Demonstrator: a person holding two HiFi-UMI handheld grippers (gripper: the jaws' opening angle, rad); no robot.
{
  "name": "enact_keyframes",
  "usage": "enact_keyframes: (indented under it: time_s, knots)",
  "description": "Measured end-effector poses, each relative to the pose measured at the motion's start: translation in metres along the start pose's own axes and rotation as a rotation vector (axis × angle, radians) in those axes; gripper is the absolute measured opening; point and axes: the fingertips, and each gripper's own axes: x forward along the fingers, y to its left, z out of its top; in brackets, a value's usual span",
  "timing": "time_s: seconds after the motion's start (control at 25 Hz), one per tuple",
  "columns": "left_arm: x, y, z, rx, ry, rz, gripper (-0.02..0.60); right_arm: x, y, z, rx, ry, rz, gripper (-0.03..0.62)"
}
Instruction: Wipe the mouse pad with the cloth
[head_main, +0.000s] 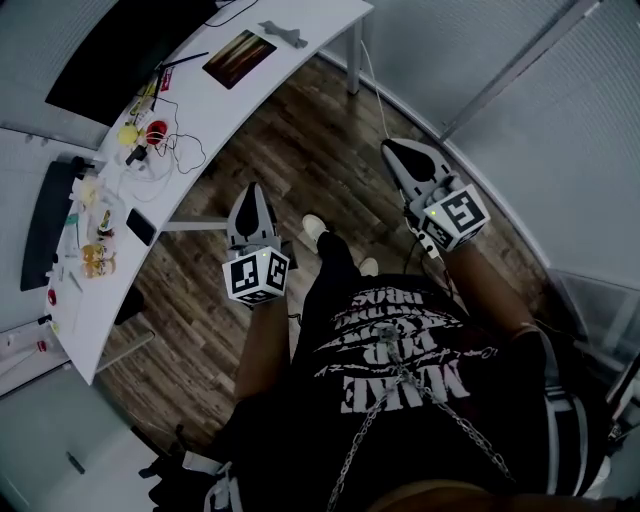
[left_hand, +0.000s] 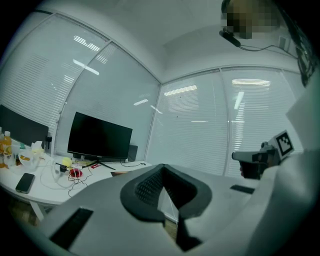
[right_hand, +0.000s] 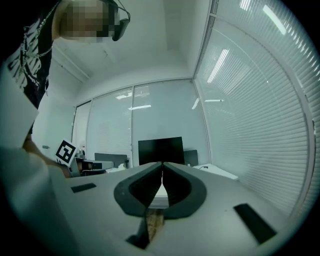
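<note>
The mouse pad (head_main: 239, 57), a dark rectangle with an orange pattern, lies near the far end of the white desk (head_main: 300, 15). A small grey piece (head_main: 283, 33) that looks like the cloth lies just beyond it. Both grippers are held level over the wooden floor, well away from the desk. My left gripper (head_main: 252, 190) (left_hand: 162, 166) is shut and empty. My right gripper (head_main: 392, 148) (right_hand: 162, 163) is shut with nothing between its pads. In each gripper view the other gripper shows at the side.
On the desk stand a black monitor (head_main: 120, 50) (left_hand: 99, 137), a keyboard (head_main: 45, 225), a phone (head_main: 140, 227) (left_hand: 25, 182), tangled cables with red and yellow items (head_main: 150, 135) and bottles (head_main: 98, 255). Blind-covered windows (right_hand: 250, 100) close off the room.
</note>
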Motion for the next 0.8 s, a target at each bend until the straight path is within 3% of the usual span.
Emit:
enact_keyframes:
  time_s: [0.44,0.8]
  knots:
    - [0.076,0.069,0.002,-0.020,0.019,0.010,0.006,0.098,-0.022,-0.016,0.003,0.061,0.012,0.002]
    - [0.137,0.127,0.035,-0.029,-0.011,-0.003,0.006,0.185,-0.036,-0.002,-0.044,0.072,0.015,0.002]
